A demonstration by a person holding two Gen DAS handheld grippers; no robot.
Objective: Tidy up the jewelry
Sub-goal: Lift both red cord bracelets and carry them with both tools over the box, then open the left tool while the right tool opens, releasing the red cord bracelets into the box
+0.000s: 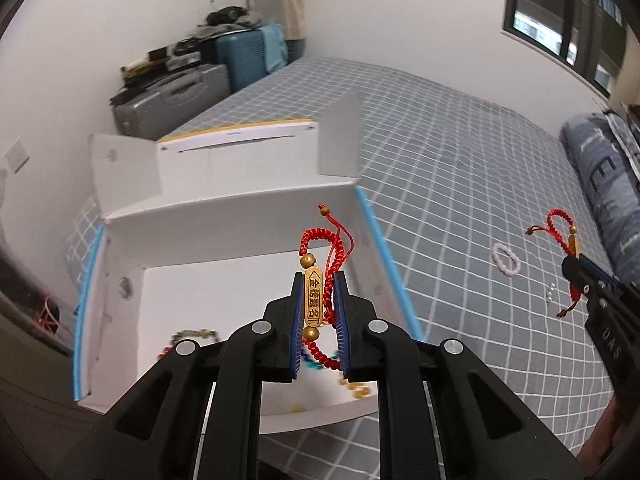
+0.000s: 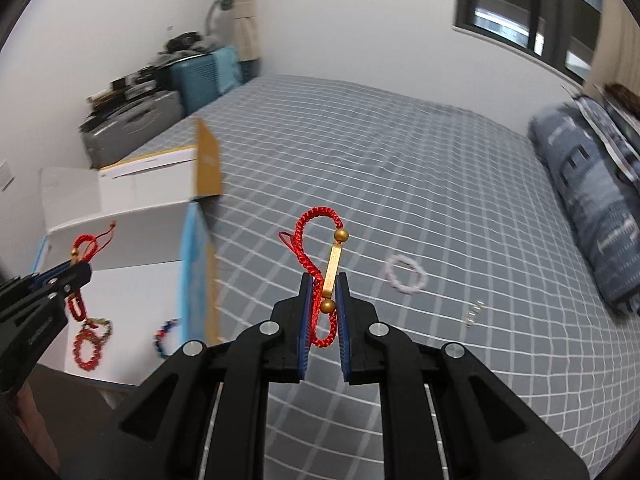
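My left gripper point(image 1: 319, 284) is shut on a red cord bracelet with a gold bar charm point(image 1: 314, 298) and holds it above the open white box point(image 1: 224, 248). It also shows at the left of the right wrist view point(image 2: 76, 268). My right gripper point(image 2: 324, 284) is shut on a second red cord bracelet with a gold bar point(image 2: 333, 270), held over the bed to the right of the box point(image 2: 132, 228). It shows at the right of the left wrist view point(image 1: 576, 258). Several bead bracelets point(image 2: 86, 346) lie in the box.
A pale pink bead bracelet point(image 2: 405, 276) and a small silver piece point(image 2: 474, 314) lie on the grey checked bedspread point(image 2: 400, 184). A blue pillow point(image 2: 592, 208) lies at the right. Suitcases point(image 1: 172, 96) stand behind the box by the wall.
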